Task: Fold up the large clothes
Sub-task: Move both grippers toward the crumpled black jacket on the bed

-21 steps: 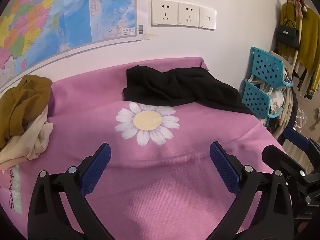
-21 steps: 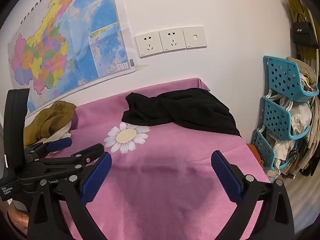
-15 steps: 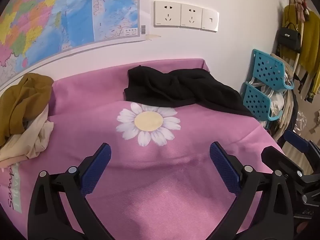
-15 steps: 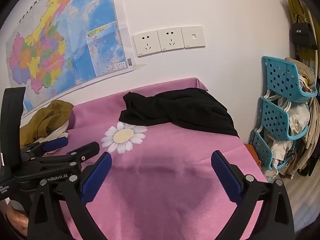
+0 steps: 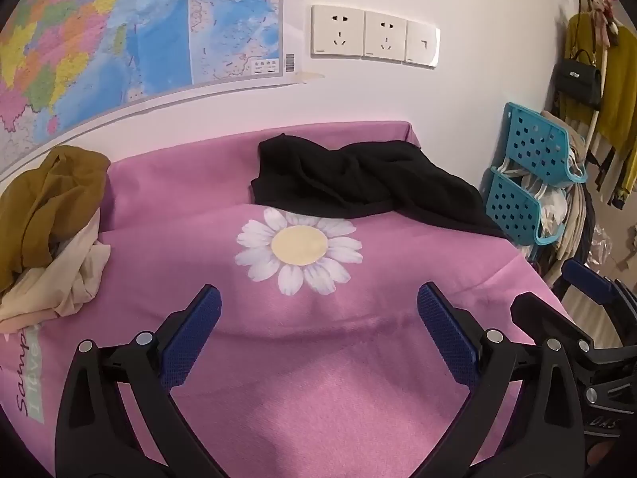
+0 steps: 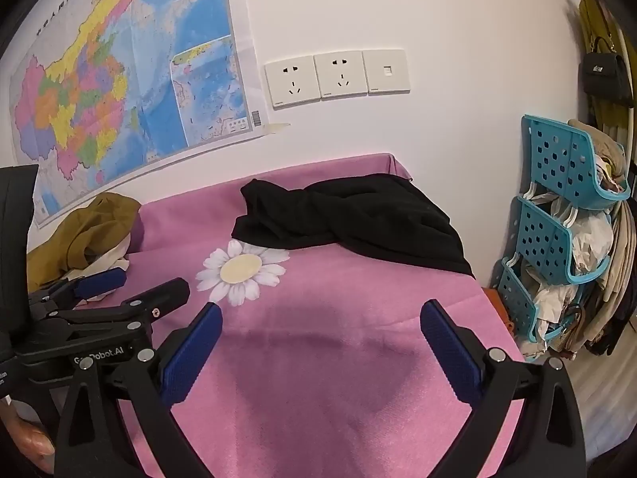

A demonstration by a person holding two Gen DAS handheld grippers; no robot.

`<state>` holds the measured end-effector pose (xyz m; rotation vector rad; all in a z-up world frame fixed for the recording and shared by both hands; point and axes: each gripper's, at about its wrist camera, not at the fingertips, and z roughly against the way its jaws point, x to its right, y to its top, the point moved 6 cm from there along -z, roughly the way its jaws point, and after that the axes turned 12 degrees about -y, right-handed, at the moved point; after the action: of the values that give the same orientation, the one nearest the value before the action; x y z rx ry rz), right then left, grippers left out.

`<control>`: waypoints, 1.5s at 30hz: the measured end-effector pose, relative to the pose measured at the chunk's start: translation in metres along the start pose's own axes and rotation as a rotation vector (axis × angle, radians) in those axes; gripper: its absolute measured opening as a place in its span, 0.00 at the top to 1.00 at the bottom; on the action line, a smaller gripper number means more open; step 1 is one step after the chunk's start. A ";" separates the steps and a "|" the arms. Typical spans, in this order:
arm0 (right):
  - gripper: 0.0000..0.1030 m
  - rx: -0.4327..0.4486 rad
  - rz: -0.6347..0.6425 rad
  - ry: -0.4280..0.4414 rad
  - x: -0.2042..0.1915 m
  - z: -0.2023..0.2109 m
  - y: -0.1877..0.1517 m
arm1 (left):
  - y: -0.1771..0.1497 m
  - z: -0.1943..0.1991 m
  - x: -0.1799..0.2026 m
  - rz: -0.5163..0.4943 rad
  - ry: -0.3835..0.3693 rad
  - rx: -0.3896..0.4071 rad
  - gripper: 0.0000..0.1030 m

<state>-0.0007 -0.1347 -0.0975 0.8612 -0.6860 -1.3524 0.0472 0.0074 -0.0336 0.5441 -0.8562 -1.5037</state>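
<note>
A crumpled black garment (image 5: 358, 183) lies at the far right of the pink cloth-covered table (image 5: 318, 378), beyond a printed daisy (image 5: 298, 245); it also shows in the right wrist view (image 6: 350, 219). A heap of mustard and cream clothes (image 5: 47, 219) lies at the far left, also seen in the right wrist view (image 6: 91, 231). My left gripper (image 5: 318, 318) is open and empty above the near part of the table. My right gripper (image 6: 320, 334) is open and empty, to the right of the left one (image 6: 119, 290).
A wall with a map (image 6: 119, 79) and sockets (image 6: 338, 75) stands behind the table. Blue stacked baskets (image 6: 557, 219) full of items stand right of the table's right edge. Clothes and a black bag (image 5: 577, 79) hang at far right.
Both grippers have shifted slightly; the scene sits a little higher and nearer in the views. Both stay open and empty. The clothes have not moved.
</note>
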 end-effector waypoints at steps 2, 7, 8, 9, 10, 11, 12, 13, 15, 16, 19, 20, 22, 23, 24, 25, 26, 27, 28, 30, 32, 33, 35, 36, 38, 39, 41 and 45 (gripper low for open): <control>0.06 0.003 0.005 -0.003 -0.001 0.000 0.001 | 0.001 0.000 -0.001 0.005 0.000 0.000 0.05; 0.06 0.002 0.013 -0.008 -0.001 -0.002 0.002 | 0.001 0.000 -0.002 0.007 0.001 0.000 0.05; 0.06 0.001 0.013 -0.010 -0.001 -0.003 0.002 | 0.001 0.000 -0.002 0.006 0.002 -0.001 0.05; 0.06 0.001 0.014 -0.009 -0.001 -0.003 0.001 | 0.001 0.000 -0.002 0.007 0.002 -0.001 0.05; 0.06 0.000 0.015 -0.010 -0.001 -0.003 0.000 | 0.001 0.000 -0.002 0.008 0.000 -0.001 0.05; 0.06 -0.003 0.017 -0.013 -0.001 -0.004 0.000 | 0.001 0.000 -0.002 0.008 0.000 0.000 0.05; 0.06 -0.004 0.019 -0.015 -0.002 -0.004 0.000 | 0.000 0.000 -0.002 0.008 0.002 0.001 0.05; 0.06 -0.007 0.020 -0.015 -0.002 -0.005 0.000 | 0.000 0.000 -0.002 0.006 0.003 0.001 0.05; 0.06 -0.006 0.018 -0.017 -0.002 -0.005 0.000 | 0.000 0.000 -0.002 0.007 0.003 0.000 0.05; 0.06 -0.005 0.016 -0.017 -0.002 -0.005 0.001 | 0.000 0.000 -0.002 0.007 0.003 0.000 0.05; 0.06 -0.006 0.015 -0.016 -0.003 -0.007 0.001 | -0.001 0.000 -0.002 0.009 0.000 0.000 0.05; 0.06 -0.005 0.018 -0.017 -0.003 -0.007 0.001 | -0.001 0.000 -0.002 0.011 -0.001 0.000 0.05; 0.06 -0.004 0.021 -0.018 -0.003 -0.007 0.001 | -0.002 0.000 -0.003 0.013 -0.001 -0.002 0.05; 0.06 -0.003 0.023 -0.017 -0.004 -0.008 0.002 | -0.002 -0.001 -0.003 0.013 -0.001 -0.003 0.05; 0.06 -0.001 0.024 -0.018 -0.003 -0.007 0.001 | -0.003 -0.001 -0.003 0.014 0.000 -0.004 0.05; 0.06 -0.001 0.025 -0.020 -0.003 -0.007 0.001 | -0.003 -0.001 -0.003 0.015 -0.001 -0.006 0.05; 0.06 -0.003 0.025 -0.020 -0.003 -0.008 0.001 | -0.003 -0.001 -0.003 0.017 -0.003 -0.006 0.05; 0.06 -0.003 0.026 -0.019 -0.003 -0.007 0.001 | -0.003 -0.003 -0.004 0.018 -0.002 -0.007 0.05; 0.06 -0.004 0.025 -0.020 -0.003 -0.007 0.000 | -0.004 -0.003 -0.005 0.019 -0.002 -0.009 0.05; 0.06 -0.003 0.027 -0.017 -0.003 -0.007 0.001 | -0.004 -0.004 -0.006 0.022 0.000 -0.011 0.05; 0.06 -0.002 0.031 -0.018 -0.004 -0.008 0.001 | -0.004 -0.005 -0.006 0.025 -0.001 -0.013 0.05; 0.06 -0.003 0.032 -0.015 -0.005 -0.009 0.002 | -0.004 -0.005 -0.006 0.026 0.000 -0.013 0.05; 0.06 -0.003 0.033 -0.016 -0.005 -0.009 0.002 | -0.003 -0.007 -0.007 0.026 0.000 -0.017 0.05; 0.06 -0.004 0.035 -0.015 -0.005 -0.010 0.002 | -0.003 -0.007 -0.007 0.028 0.001 -0.017 0.05; 0.06 -0.006 0.038 -0.014 -0.006 -0.012 0.004 | -0.002 -0.008 -0.009 0.030 0.000 -0.020 0.05; 0.06 -0.006 0.040 -0.014 -0.007 -0.013 0.005 | -0.002 -0.009 -0.009 0.031 0.001 -0.022 0.05; 0.06 -0.005 0.042 -0.014 -0.009 -0.014 0.006 | -0.001 -0.011 -0.011 0.033 0.002 -0.025 0.05; 0.06 -0.005 0.054 -0.013 -0.011 -0.017 0.009 | 0.000 -0.014 -0.013 0.042 -0.001 -0.036 0.05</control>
<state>0.0170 -0.1215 -0.0983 0.8255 -0.7110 -1.3118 0.0599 0.0174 -0.0444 0.4959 -0.8353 -1.4786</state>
